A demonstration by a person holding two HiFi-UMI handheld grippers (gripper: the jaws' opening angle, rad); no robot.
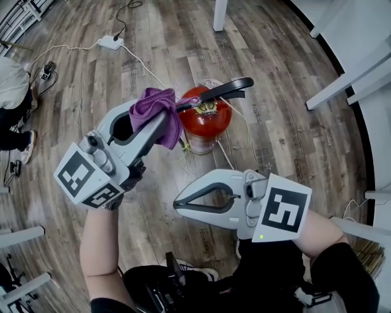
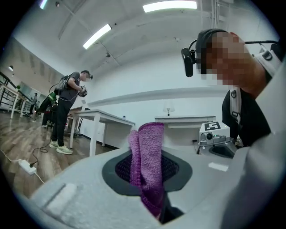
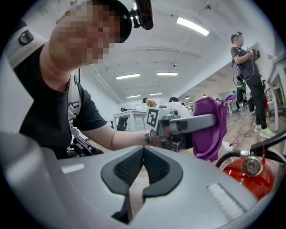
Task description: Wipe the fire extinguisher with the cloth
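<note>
A red fire extinguisher (image 1: 204,122) with a black lever stands upright on the wood floor; the right gripper view shows it low at the right (image 3: 250,174). My left gripper (image 1: 166,116) is held up over its left side, shut on a purple cloth (image 1: 157,110). In the left gripper view the cloth (image 2: 149,152) stands folded between the dark pads and sticks up past them. The right gripper view shows it hanging from the left gripper (image 3: 196,121). My right gripper (image 1: 177,205) hangs nearer me, below the extinguisher, shut with nothing in it; its pads (image 3: 129,167) meet at the tips.
A white power strip (image 1: 110,42) and its cables lie on the floor beyond the extinguisher. White table legs (image 1: 220,15) and white furniture (image 1: 348,73) stand at the back and right. A person (image 1: 12,92) is at the far left; another stands by a table (image 2: 67,112).
</note>
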